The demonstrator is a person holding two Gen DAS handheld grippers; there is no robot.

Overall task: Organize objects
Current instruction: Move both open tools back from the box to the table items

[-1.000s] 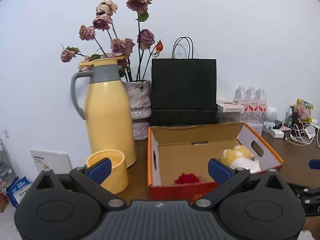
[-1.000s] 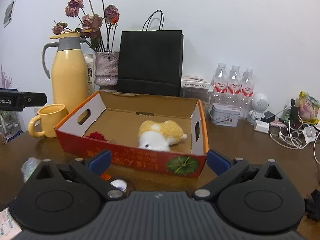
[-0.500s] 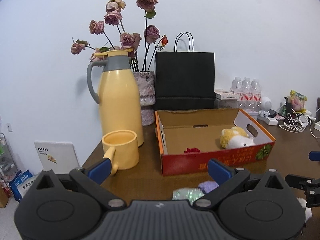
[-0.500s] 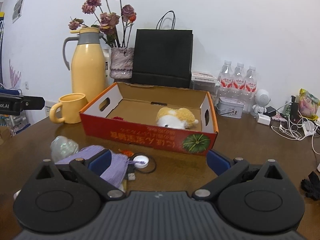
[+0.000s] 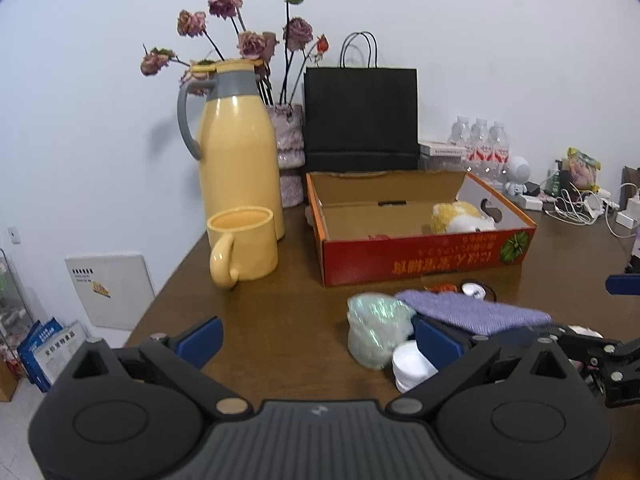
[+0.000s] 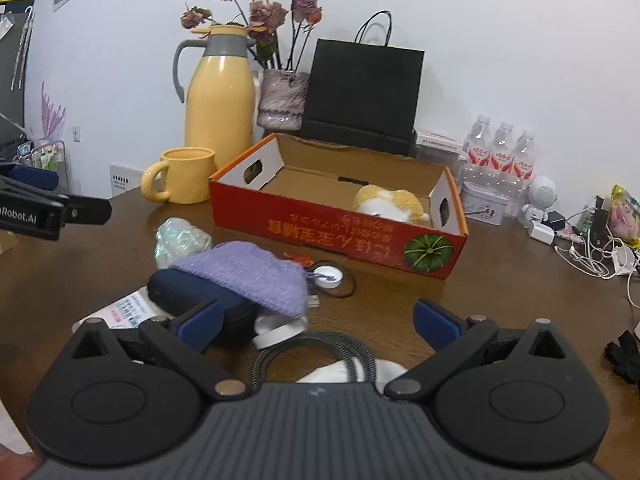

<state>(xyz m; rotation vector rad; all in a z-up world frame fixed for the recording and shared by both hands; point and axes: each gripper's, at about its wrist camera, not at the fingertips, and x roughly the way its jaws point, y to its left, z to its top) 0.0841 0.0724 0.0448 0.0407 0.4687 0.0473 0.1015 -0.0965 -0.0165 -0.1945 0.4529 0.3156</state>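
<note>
Both the left gripper [image 5: 318, 340] and right gripper [image 6: 318, 322] gape wide, holding nothing. A pile led by the purple pouch [image 6: 248, 274] lies near the table's [image 6: 500, 280] front edge, before the cardboard box [image 6: 336, 228]. Judged step: picking; next, close on one item.

A red cardboard box [image 6: 338, 224] with an open top is sitting on the brown worktop [image 6: 500, 280], holding a yellow-and-white plush toy [image 6: 390, 206] at its right end. Nearer, a loose cluster is lying in front of it: a lilac knitted pouch [image 6: 250, 276] draping over a dark blue case [image 6: 188, 294], an iridescent crumpled wrapper [image 6: 180, 238] to the left, and a small white round item [image 6: 327, 274] just right of the pouch.
</note>
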